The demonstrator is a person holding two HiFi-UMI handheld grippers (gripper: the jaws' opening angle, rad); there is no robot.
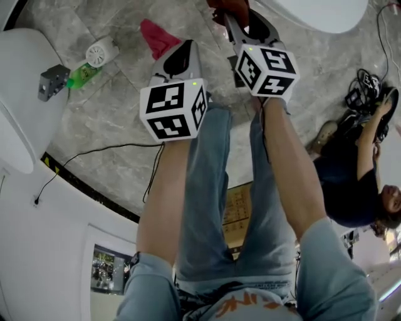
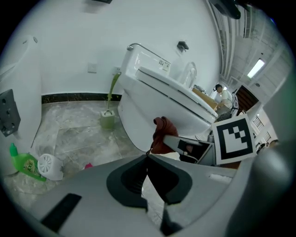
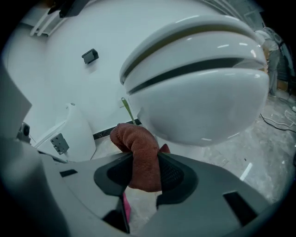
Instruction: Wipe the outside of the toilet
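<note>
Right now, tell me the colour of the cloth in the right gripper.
Reddish brown; the cloth shows best in the right gripper view, clamped between the jaws.

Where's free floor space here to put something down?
Bare tile lies between the green bottle and the black cable. Also in front of the brush holder. It's crowded beside the toilet: tangled cables, a seated person.

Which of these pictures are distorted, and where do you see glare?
Both gripper views are fisheye, with dark corners. Right gripper view: the toilet bulges and bears soft highlights; the red cloth is sharp. Left gripper view: the wall curves, and a ceiling lamp is overexposed. Head view: evenly lit, faint shadows only.
</note>
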